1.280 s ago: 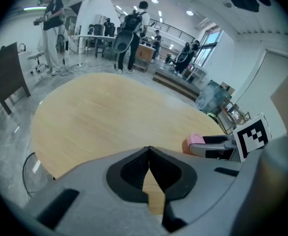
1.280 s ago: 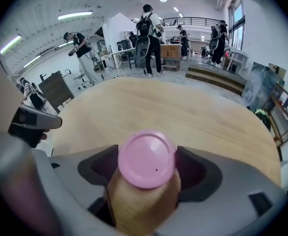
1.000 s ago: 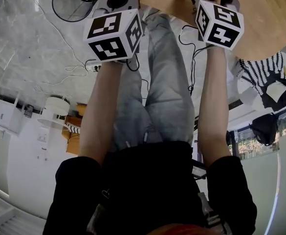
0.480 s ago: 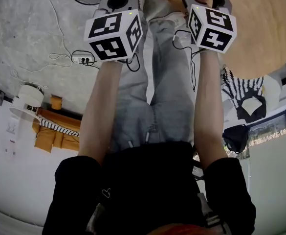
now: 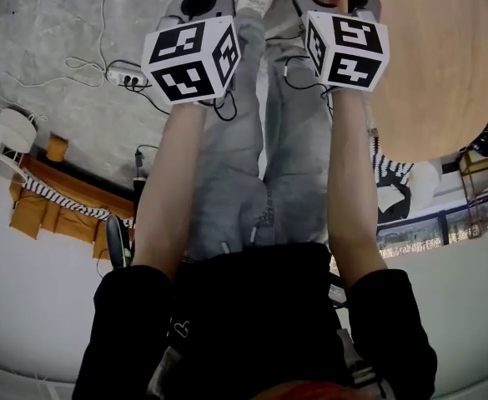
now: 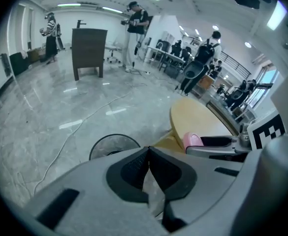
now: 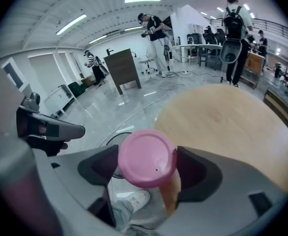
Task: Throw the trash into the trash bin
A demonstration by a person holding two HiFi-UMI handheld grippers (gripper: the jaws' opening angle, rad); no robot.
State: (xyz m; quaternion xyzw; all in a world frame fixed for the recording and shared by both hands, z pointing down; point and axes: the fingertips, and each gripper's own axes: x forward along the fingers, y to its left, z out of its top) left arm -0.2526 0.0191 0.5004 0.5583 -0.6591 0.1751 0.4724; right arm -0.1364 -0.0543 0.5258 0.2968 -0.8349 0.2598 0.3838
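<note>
Cup (image 7: 147,156) with a pink lid is clamped in the right tool (image 7: 146,165); the left tool (image 6: 148,154) is closed and empty.
A dark ring on the floor, likely the bin (image 6: 112,144), lies ahead, slightly left of the cup.

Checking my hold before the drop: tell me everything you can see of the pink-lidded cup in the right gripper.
The cup has a round, flat pink lid, plastic-looking, with a tiny off-centre hole. Only a strip of its tan-orange body shows below. The right gripper is shut on it, with dark pads against both sides just under the lid, which faces the gripper's camera. It hangs in the air beside the round wooden table, touching nothing else.
</note>
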